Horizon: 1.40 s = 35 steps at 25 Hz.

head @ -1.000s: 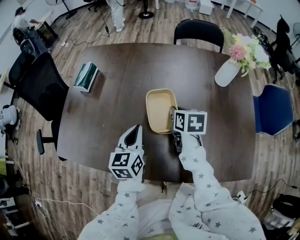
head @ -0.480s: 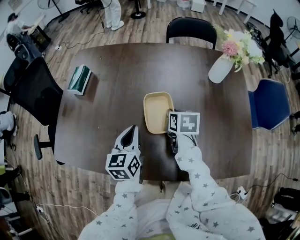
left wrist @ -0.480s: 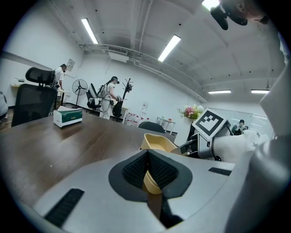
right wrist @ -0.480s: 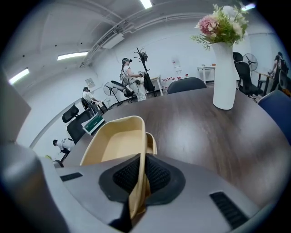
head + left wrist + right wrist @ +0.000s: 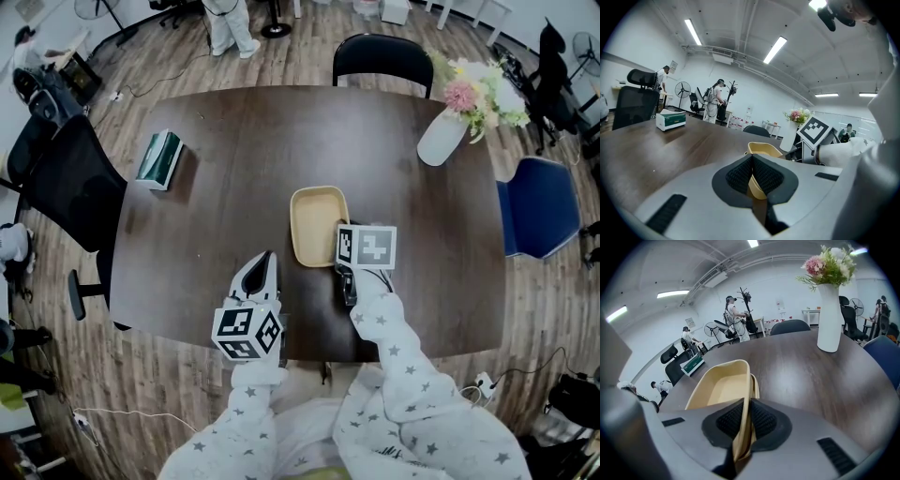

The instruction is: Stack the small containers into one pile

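Right gripper point(image 5: 743, 422) is clamped on the near wall of the tan container point(image 5: 317, 225), mid-worktop point(image 5: 234, 131). I cannot tell whether its base touches the worktop. Two thin tan edges show between the pads, and a second rim peeks out beside the first. Likely two containers already nested, not certain. Left gripper point(image 5: 752, 174) has its jaws together and empty, off to the container's left. No other loose container in sight. Judgement: pile looks formed; what's left is to let go and withdraw.

In the head view, the marker cube point(image 5: 367, 247) of the right gripper point(image 5: 742, 427) hides its jaws and the container point(image 5: 317, 223) corner at five o'clock.
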{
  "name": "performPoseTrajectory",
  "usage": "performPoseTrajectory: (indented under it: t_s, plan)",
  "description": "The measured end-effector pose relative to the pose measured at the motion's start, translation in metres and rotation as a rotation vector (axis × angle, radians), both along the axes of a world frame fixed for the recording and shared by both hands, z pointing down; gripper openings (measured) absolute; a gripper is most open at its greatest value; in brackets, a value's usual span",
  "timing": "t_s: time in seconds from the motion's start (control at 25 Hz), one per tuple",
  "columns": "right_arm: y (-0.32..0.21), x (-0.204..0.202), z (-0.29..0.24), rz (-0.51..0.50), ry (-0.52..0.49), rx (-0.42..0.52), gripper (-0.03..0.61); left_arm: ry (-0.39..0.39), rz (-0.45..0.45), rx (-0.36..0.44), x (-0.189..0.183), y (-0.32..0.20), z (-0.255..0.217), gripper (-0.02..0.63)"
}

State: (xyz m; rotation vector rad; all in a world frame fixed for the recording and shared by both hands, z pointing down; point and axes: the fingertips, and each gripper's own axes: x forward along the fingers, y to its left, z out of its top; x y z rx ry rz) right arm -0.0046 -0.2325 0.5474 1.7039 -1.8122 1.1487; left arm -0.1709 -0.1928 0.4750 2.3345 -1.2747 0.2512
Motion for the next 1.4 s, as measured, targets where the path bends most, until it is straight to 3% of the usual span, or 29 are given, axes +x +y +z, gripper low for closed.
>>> performPoseTrajectory:
  t_s: [0.4,0.52,0.76,1.4]
  plan:
    - [-0.004,-0.007,-0.004,-0.035,0.034,0.043,0.038,0.000,-0.001,-0.002,-0.003,-0.001,0.001,0.025]
    - [-0.006,-0.010,0.003,-0.046,0.023,0.058,0.112,-0.001,0.001,-0.002,-0.002,-0.001,0.001,0.025]
    - [-0.003,-0.009,-0.004,-0.061,0.061,0.075,0.164,0.000,0.005,-0.006,0.000,0.000,0.003,0.025]
    - [0.005,0.001,-0.005,-0.059,-0.020,0.137,0.181,-0.011,0.004,-0.010,0.011,0.007,0.003,0.025]
